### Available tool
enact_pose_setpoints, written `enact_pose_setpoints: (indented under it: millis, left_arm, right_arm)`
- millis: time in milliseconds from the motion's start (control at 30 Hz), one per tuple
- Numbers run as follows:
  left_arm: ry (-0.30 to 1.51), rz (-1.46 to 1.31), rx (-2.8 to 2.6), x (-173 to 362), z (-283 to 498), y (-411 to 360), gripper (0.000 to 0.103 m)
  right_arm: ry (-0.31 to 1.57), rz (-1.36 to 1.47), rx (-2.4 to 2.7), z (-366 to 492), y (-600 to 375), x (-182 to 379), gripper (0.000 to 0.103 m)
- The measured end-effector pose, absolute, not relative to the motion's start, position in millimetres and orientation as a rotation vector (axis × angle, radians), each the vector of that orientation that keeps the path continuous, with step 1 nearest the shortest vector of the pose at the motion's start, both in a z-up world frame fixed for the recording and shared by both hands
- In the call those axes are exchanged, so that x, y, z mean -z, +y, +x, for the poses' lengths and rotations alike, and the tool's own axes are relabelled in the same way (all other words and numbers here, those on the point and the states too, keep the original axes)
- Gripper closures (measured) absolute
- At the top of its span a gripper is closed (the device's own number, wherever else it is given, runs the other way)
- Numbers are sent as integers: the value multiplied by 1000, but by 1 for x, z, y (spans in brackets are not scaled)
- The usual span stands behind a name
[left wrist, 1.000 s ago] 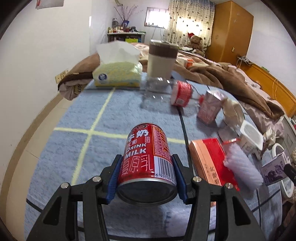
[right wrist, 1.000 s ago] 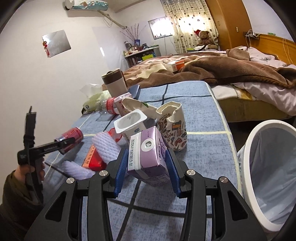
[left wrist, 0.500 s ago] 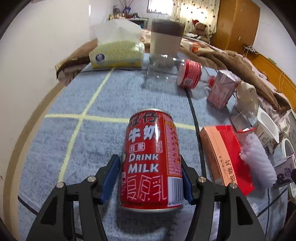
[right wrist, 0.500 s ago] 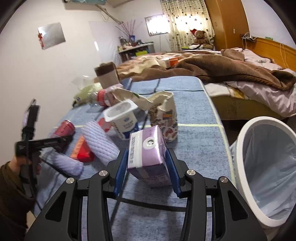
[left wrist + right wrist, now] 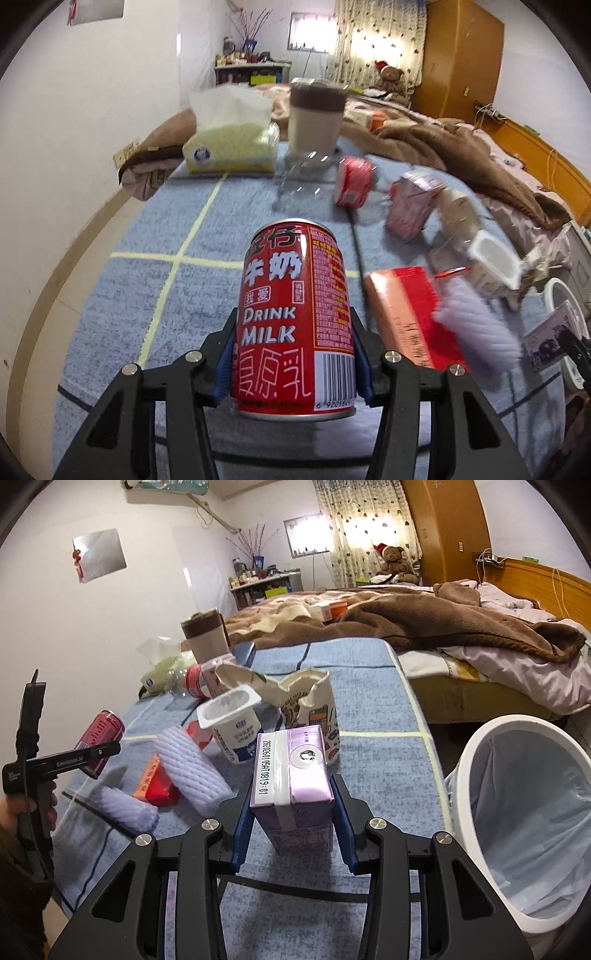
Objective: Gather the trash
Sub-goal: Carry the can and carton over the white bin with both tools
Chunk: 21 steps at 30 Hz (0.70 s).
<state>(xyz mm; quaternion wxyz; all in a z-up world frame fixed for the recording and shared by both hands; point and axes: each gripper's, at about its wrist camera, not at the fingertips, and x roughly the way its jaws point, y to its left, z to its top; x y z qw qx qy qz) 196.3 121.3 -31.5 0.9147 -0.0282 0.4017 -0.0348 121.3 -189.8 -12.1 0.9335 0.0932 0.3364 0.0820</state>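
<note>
We hold the milk can [image 5: 295,317] in the left gripper [image 5: 293,363], the purple drink carton [image 5: 291,779] in the right gripper [image 5: 291,825]. Risk: carton clips the bin [image 5: 480,746] rim to its right and drops outside. The smooth can could slip if tilted.

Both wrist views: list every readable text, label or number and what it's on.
"DRINK MILK", "牛奶", "我爱", "复原乳": red can held by the left gripper.
"6 92058": barcode digits on the same can; the rest are cut off.
"20260105AT0819:01": purple carton held by the right gripper.
Orange-red box, yogurt cup, tissue pack: print too blurred to read.
</note>
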Motion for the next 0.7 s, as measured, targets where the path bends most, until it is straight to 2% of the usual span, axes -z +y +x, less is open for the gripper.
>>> enact_pose_setpoints:
  millis: [267, 700]
  left_arm:
    - [772, -22, 199, -3, 169, 73, 49]
    - [731, 37, 417, -23, 144, -33, 49]
  right_arm:
    - [621, 212, -158, 103, -211, -11, 63]
    - [574, 227, -41, 82, -265, -24, 63]
